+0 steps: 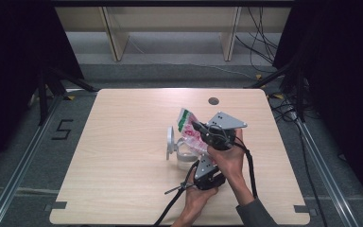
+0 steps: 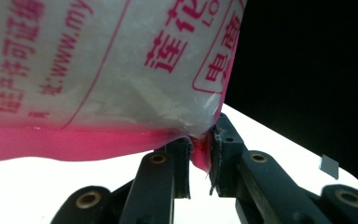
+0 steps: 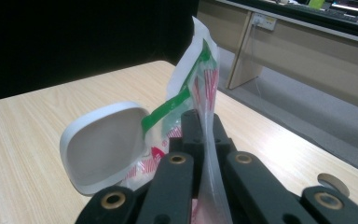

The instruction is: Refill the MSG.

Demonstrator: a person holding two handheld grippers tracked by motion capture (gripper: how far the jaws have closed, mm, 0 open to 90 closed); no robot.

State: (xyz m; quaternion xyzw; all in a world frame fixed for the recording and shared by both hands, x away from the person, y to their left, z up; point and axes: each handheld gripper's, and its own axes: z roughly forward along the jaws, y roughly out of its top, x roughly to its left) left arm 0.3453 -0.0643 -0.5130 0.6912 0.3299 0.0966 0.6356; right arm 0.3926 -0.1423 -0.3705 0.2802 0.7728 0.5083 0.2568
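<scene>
- Right gripper (image 1: 199, 128) clamped on the plastic bag (image 1: 188, 126); in the right gripper view (image 3: 204, 128) both black jaws sit tight together w/ the thin clear film of the bag (image 3: 198, 88) pinched between them.
- Left gripper (image 1: 201, 163) also clamped on the bag; left gripper view (image 2: 199, 156) shows jaws nearly together, pink bottom corner of the bag (image 2: 121, 79) squeezed between the pads.
- Bag: white/clear plastic w/ red print, green stripe near the top seam, pink band along the lower edge. Held up off the desk (image 1: 123, 179), tilted, top end pointing toward the far side of the desk.
- Bag sits approx. at desk centre, slightly right, directly over/beside a clear container (image 1: 185, 158).
- Container has a white hinged lid (image 1: 170, 141), standing open & upright on its left side in the high view; in the right gripper view the lid (image 3: 103, 144) is just left of the bag, inner face toward the camera.
- Can't tell whether the bag touches the container rim.
- Right hand (image 1: 228, 158) wraps its gripper from the near side; left hand (image 1: 196, 198) lower, near the desk's front edge.
- Round hole (image 1: 213, 100) in the desk, far side, well apart from the bag.
</scene>
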